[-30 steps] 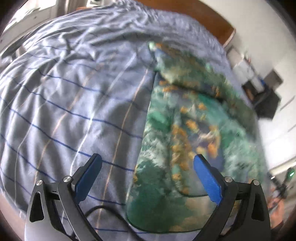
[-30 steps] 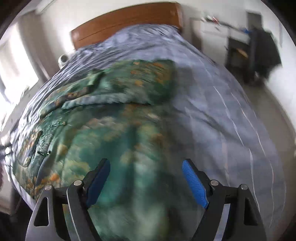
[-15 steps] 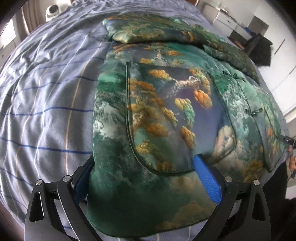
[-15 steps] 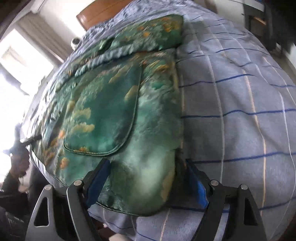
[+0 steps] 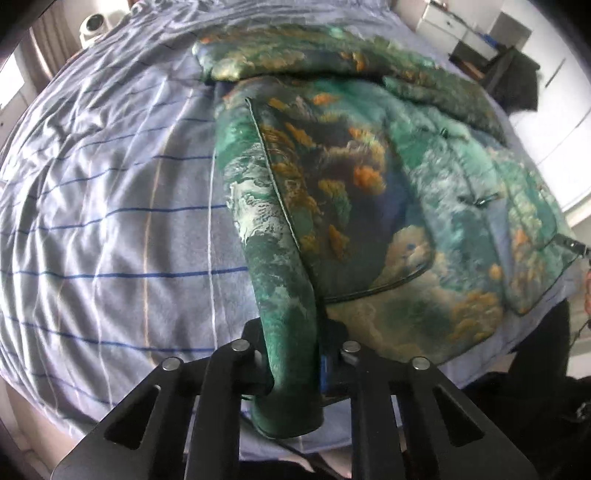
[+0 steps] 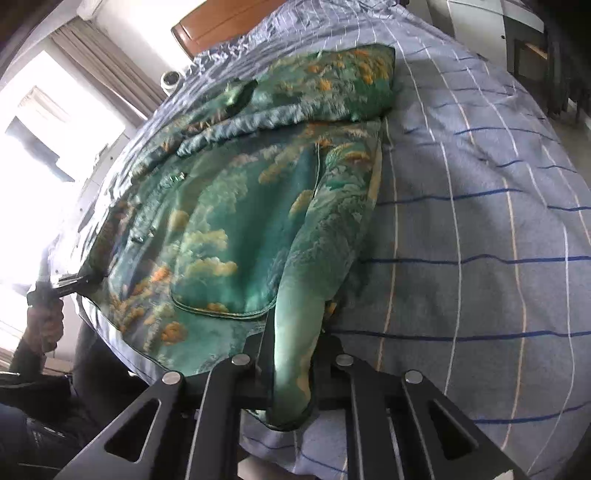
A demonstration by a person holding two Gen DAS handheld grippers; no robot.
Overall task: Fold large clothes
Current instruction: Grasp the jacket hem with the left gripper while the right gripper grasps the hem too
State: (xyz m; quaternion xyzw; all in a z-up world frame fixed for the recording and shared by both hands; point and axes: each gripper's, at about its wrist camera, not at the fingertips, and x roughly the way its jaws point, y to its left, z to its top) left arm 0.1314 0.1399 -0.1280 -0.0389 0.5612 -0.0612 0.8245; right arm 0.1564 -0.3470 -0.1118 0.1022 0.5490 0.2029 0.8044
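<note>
Left wrist view: left gripper (image 5: 291, 365), black frame, jaws just closed on a bunched fold at the near-left hem corner of the green jacket (image 5: 369, 192); fabric pinched between the blue pads, with a short loose end hanging below the pinch.

Green jacket: padded, printed with orange and cream clouds and trees on green and dark blue. Lies front up on the bed cover (image 5: 110, 221), hem toward the cameras, collar end toward the headboard (image 6: 221, 22). Large patch pocket (image 5: 340, 206) with dark piping on the panel beside the pinched edge. Sleeve (image 5: 280, 59) folded across the upper part. Dark frog fastenings run down the centre front.

Bed cover: grey-blue, with dark blue, white and tan lines, creased; jacket lies toward its near edge.

Right wrist view: right gripper (image 6: 291, 369), black frame, jaws just closed on the opposite hem corner of the jacket; fabric drawn up into a ridge between the fingers, its tip drooping below them. Second patch pocket (image 6: 229, 258) lies just left of this ridge. At far left of this view, the left gripper meets the far hem corner, with a hand (image 6: 44, 321) on its grip.

Surroundings: curtain (image 6: 107, 70) and bright window at left; small white camera (image 6: 170, 79) beside the bed; dark furniture (image 5: 513, 74) at the far right.
</note>
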